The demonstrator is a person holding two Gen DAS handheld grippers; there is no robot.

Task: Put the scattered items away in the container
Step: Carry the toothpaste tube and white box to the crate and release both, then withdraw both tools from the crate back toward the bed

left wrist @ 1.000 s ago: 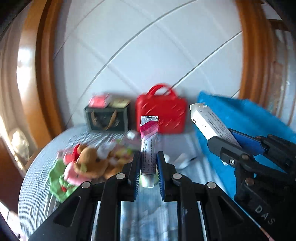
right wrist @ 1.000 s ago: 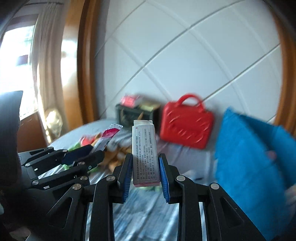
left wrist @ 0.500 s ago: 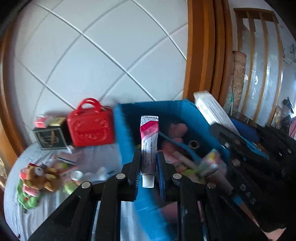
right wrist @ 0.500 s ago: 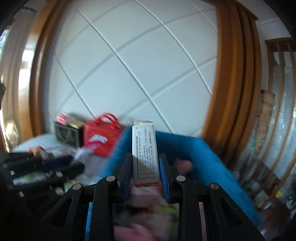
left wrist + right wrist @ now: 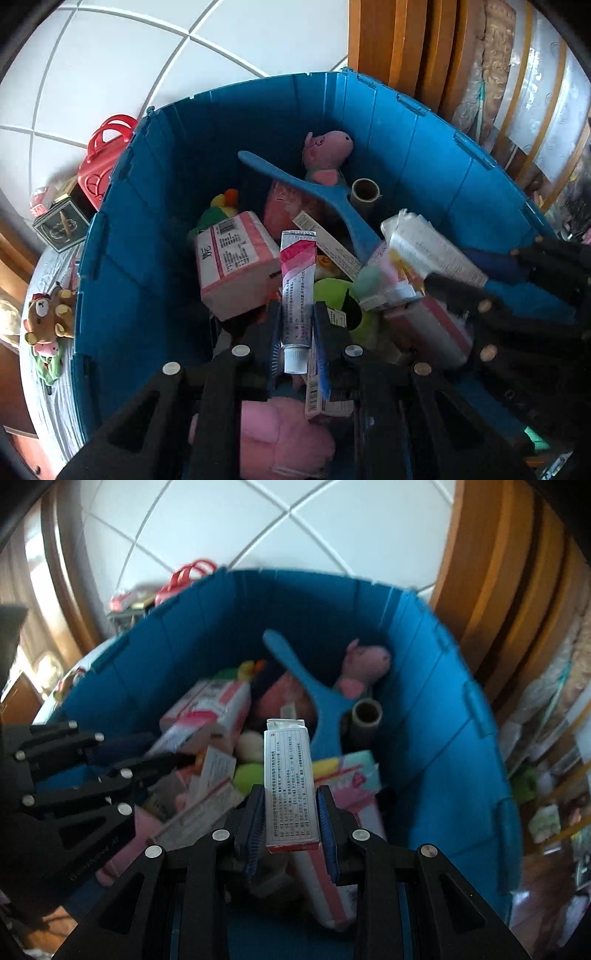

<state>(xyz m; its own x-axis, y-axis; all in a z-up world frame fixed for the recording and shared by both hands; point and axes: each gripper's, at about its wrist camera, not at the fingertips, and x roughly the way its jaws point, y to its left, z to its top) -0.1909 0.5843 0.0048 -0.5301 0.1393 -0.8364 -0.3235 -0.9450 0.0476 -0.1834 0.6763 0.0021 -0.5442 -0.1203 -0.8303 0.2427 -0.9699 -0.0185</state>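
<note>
Fingers of the left gripper are clamped on a pink-and-white tube, cap end toward the camera; those of the right gripper pinch a narrow printed carton, standing upright between the pads. Both point steeply down over the open blue bin, which is the container — each held item hangs above its contents, not yet among them.

Inside lie a pink-and-white box, a lime-green round thing, a blue hanger, a cardboard roll and, against the far wall, a pink plush pig.

Left of the bin, on a pale striped surface, sit a teddy bear, a dark square box and a red handbag. Beyond — a white tiled wall with diagonal joints, and orange-brown wooden framing at the right.
</note>
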